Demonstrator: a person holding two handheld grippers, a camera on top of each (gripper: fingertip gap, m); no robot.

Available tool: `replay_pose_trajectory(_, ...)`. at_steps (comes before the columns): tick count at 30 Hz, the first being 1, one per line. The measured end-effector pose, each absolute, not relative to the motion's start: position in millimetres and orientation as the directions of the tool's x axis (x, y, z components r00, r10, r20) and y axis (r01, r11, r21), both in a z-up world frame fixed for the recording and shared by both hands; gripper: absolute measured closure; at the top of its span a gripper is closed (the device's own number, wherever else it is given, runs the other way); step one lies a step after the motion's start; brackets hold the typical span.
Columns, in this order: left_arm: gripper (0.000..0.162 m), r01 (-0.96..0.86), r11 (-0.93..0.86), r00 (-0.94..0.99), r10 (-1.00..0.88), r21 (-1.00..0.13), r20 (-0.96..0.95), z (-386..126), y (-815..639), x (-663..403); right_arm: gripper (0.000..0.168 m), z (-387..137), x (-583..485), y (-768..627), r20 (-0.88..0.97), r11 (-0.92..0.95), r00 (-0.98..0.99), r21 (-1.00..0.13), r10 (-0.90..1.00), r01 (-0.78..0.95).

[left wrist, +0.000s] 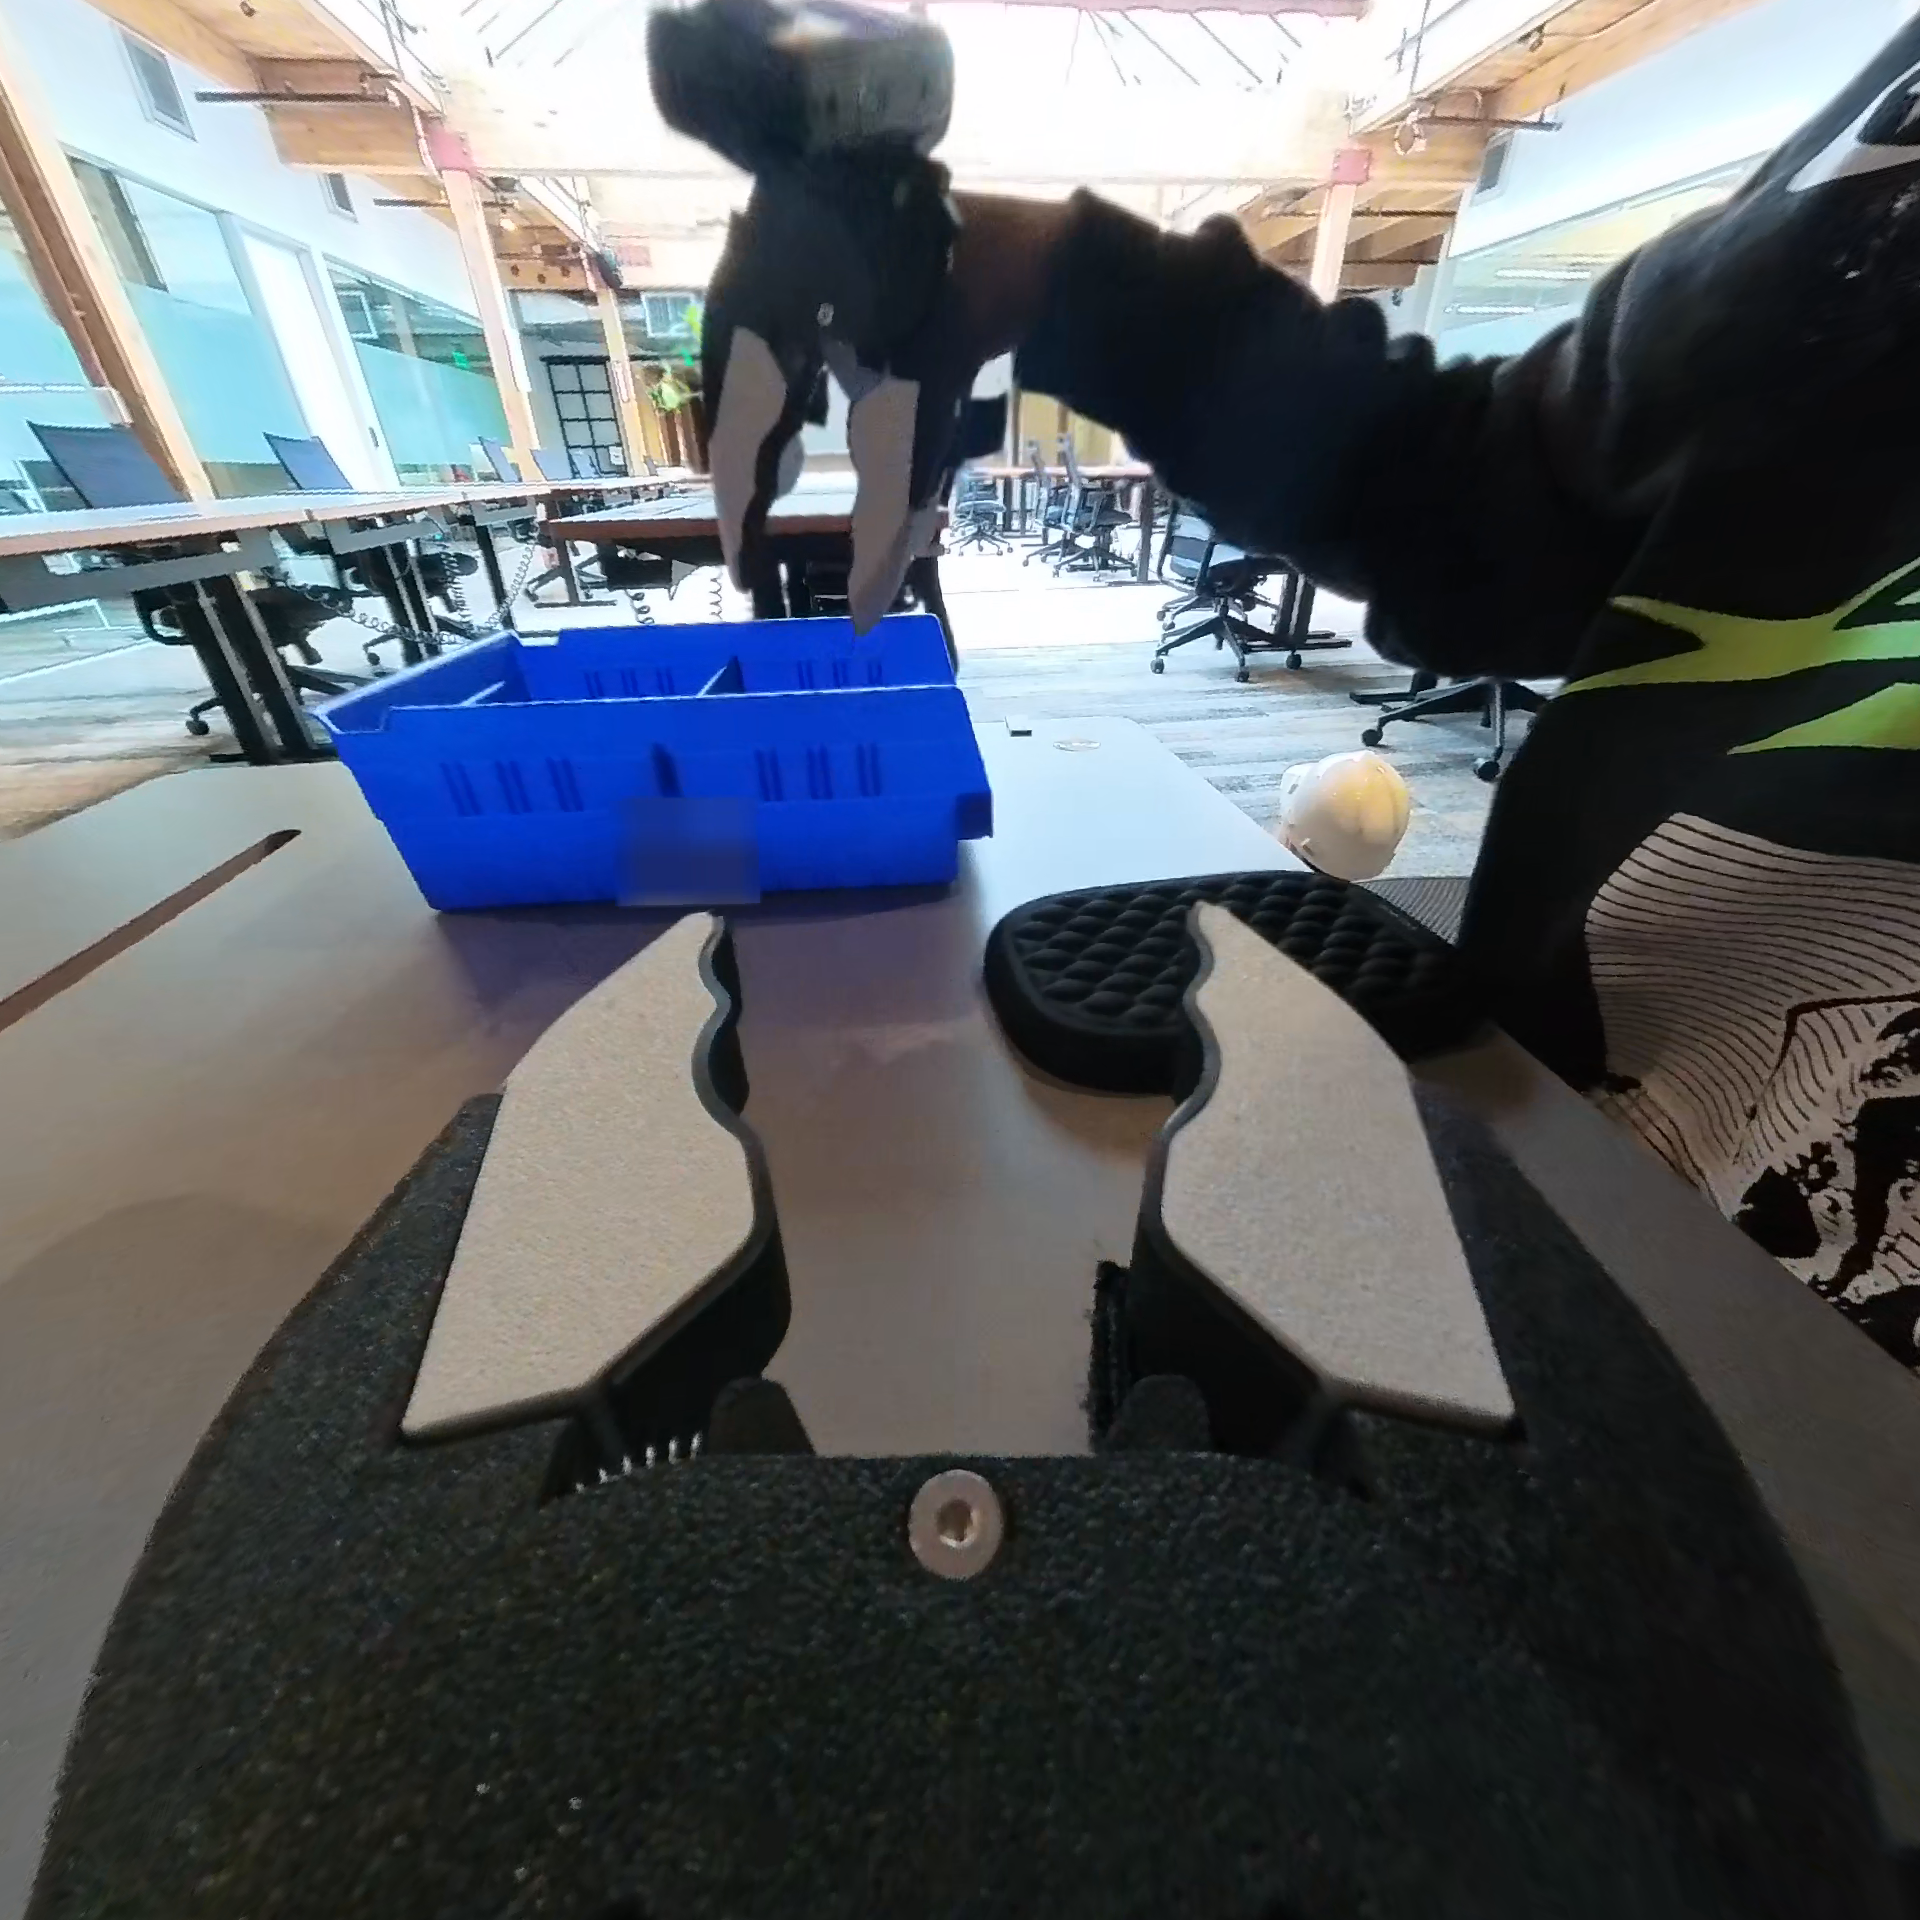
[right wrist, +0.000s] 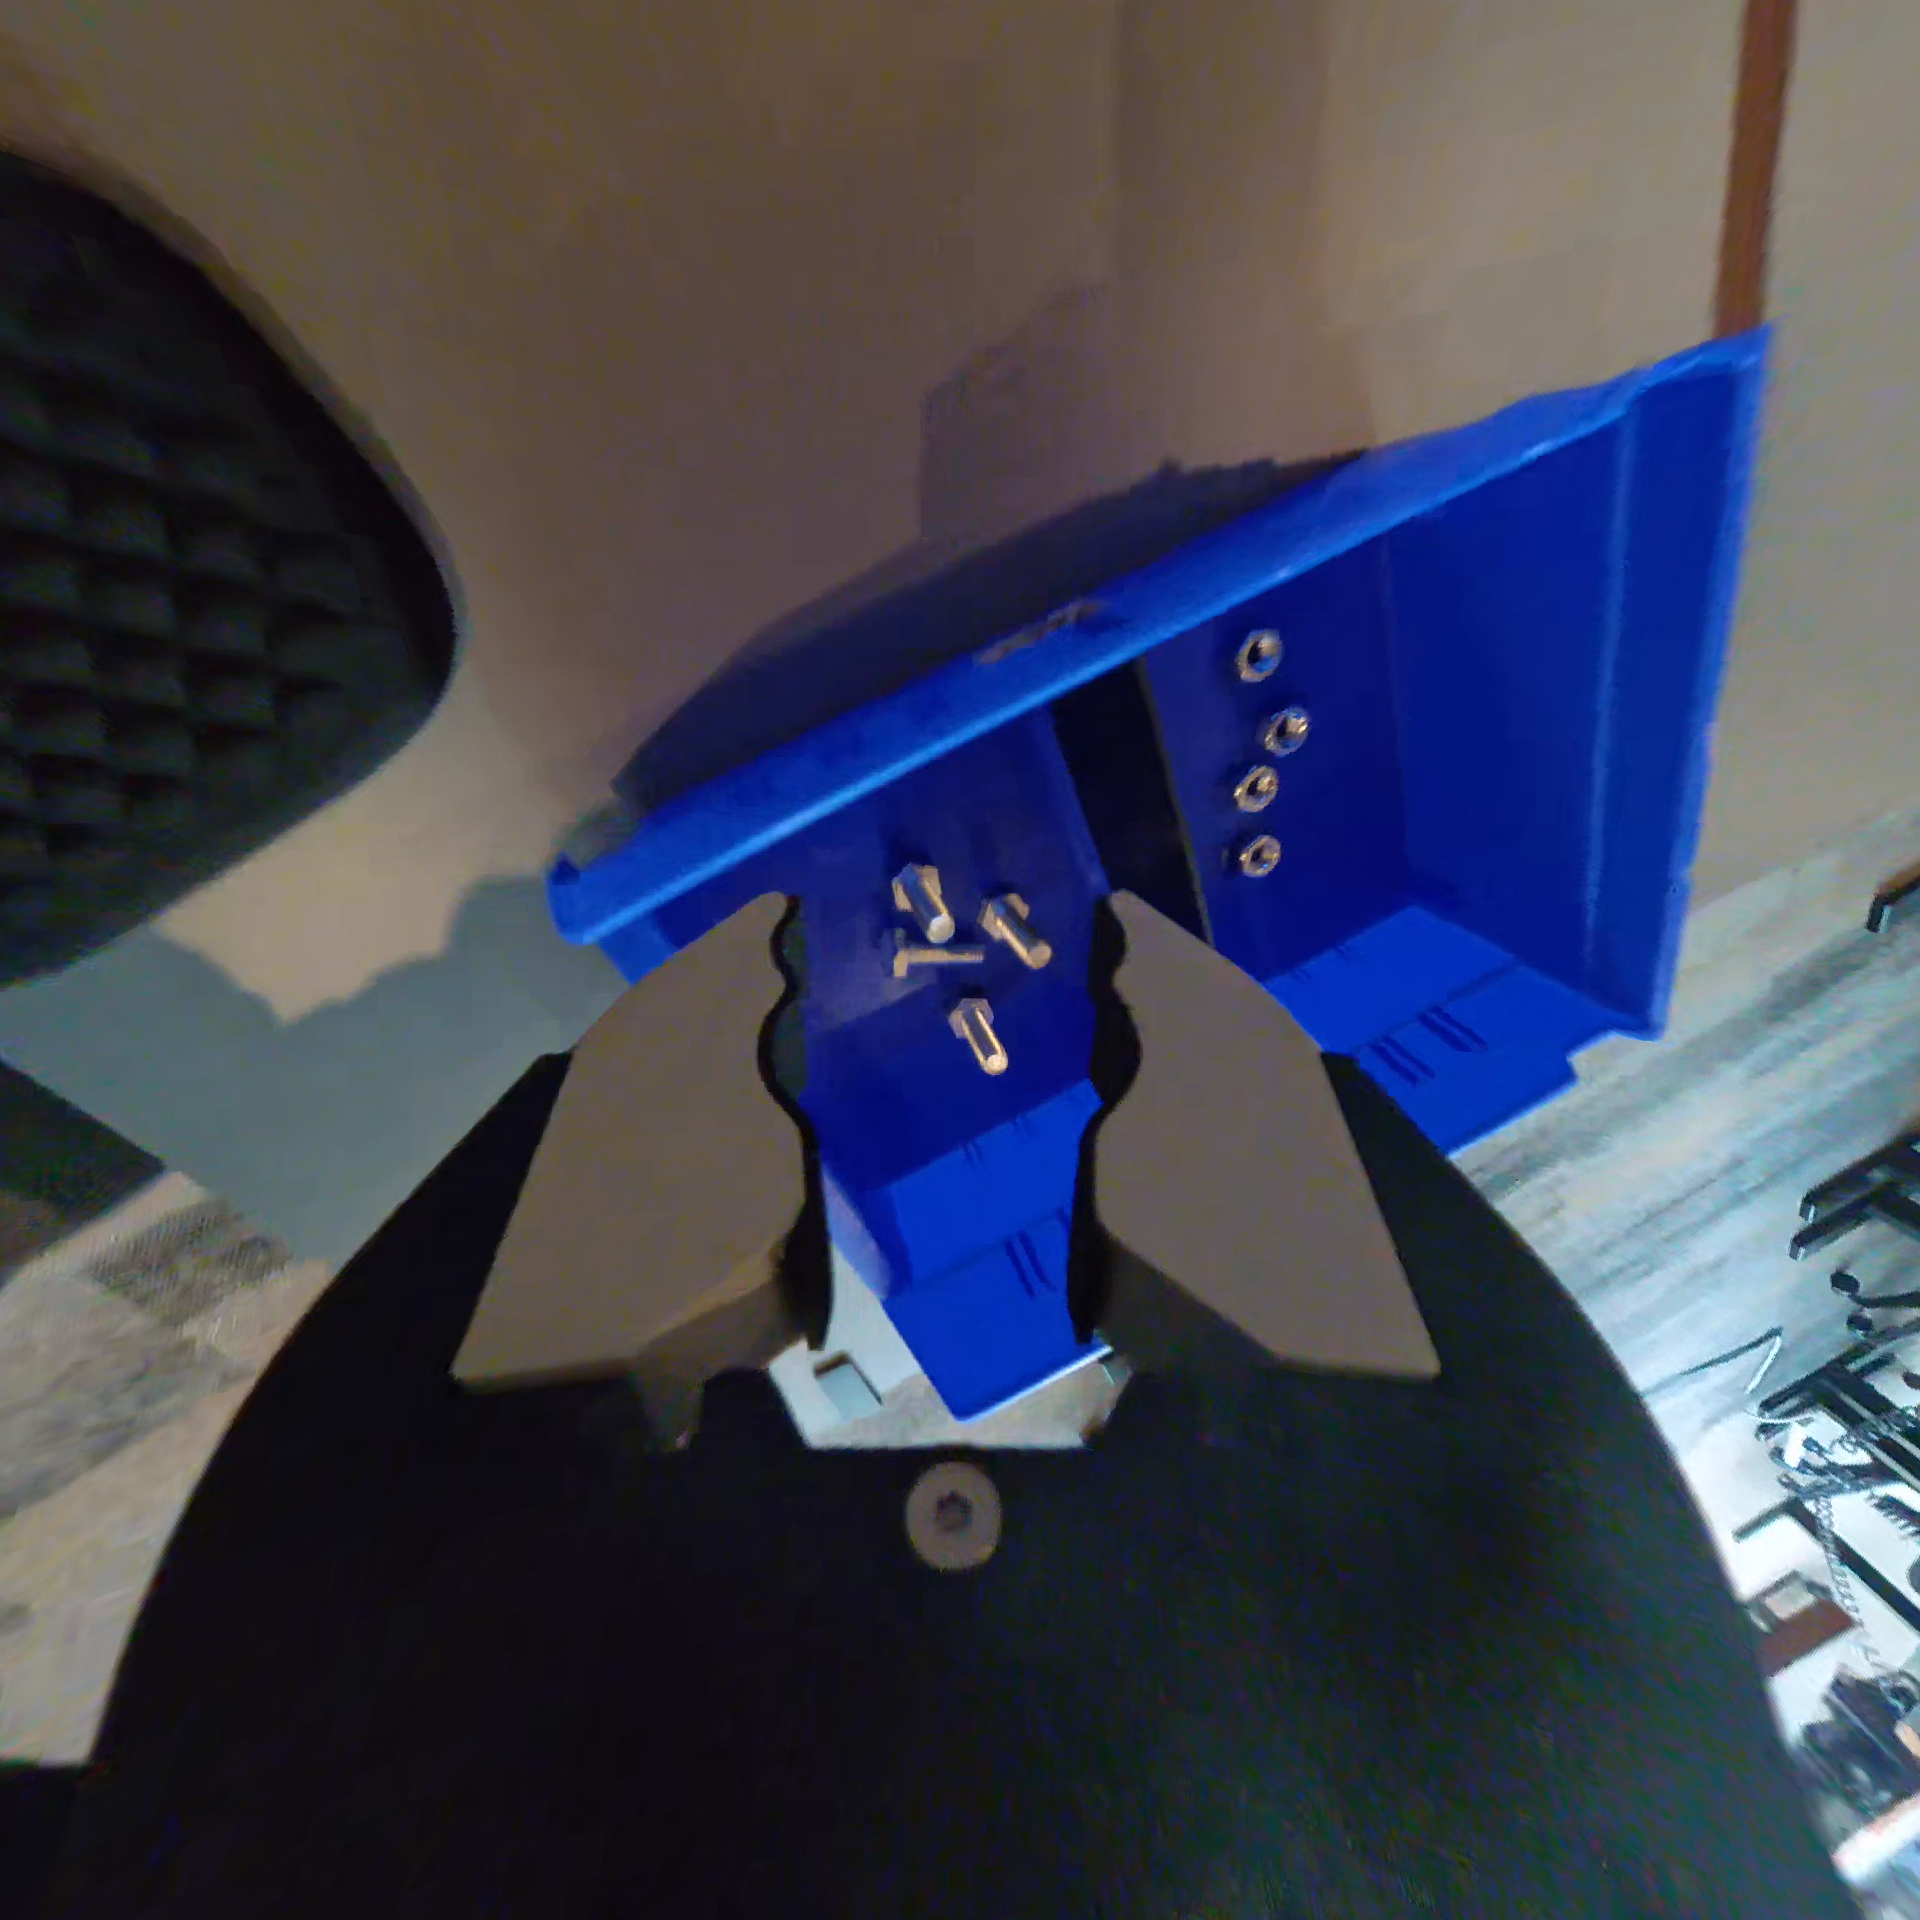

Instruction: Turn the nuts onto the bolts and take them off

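The right gripper [right wrist: 951, 966] is held above the blue bin [right wrist: 1507, 582] with its jaws apart and nothing between them. In the bin, four bolts [right wrist: 961, 956] are seen in one compartment and four nuts [right wrist: 1262, 753] in the next. The left gripper [left wrist: 961, 935] is kept low over the counter [left wrist: 208, 1039], jaws apart and empty, near the bin.

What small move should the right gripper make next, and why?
Probably lower the right gripper straight into the blue bin and close on one bolt. It hangs open above the compartment with the loose bolts, the nuts lie apart in the next one, and the left gripper waits open and empty over the table.
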State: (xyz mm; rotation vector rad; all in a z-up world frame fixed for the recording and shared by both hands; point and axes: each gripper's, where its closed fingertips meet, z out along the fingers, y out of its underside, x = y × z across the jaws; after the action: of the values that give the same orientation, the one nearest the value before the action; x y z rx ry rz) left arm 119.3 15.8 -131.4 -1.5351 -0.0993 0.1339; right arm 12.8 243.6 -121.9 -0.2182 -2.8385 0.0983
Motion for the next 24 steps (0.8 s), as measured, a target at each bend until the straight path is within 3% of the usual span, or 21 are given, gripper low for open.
replay_pose_trajectory(7,0.082,-0.059,0.026,0.950,0.309,-0.998,-0.048,-119.7,2.6,98.5,0.084,-77.9,15.7,164.4,0.351,0.895,-0.883,-0.422,0.310,0.147)
replay_pose_trajectory(15,0.069,-0.162,0.001,0.751,0.649,-0.987,-0.122,-73.5,-49.2,63.0,0.026,-37.9,2.5,118.3,0.280,0.614,-0.788,-0.775,0.549,0.152)
replay_pose_trajectory(19,0.060,-0.215,-0.029,0.582,0.799,-0.976,-0.152,-44.0,-84.1,54.8,0.022,-19.4,-1.6,110.5,0.212,0.455,-0.762,-0.882,0.612,0.121)
replay_pose_trajectory(22,0.040,-0.242,-0.040,0.460,0.875,-0.969,-0.151,-20.0,-108.6,53.1,0.022,-0.1,-2.4,107.4,0.153,0.322,-0.749,-0.943,0.645,0.084)
replay_pose_trajectory(24,0.038,-0.267,-0.041,0.385,0.912,-0.963,-0.145,-2.5,-124.7,55.3,0.022,15.0,-1.4,107.2,0.094,0.213,-0.745,-0.975,0.660,0.065)
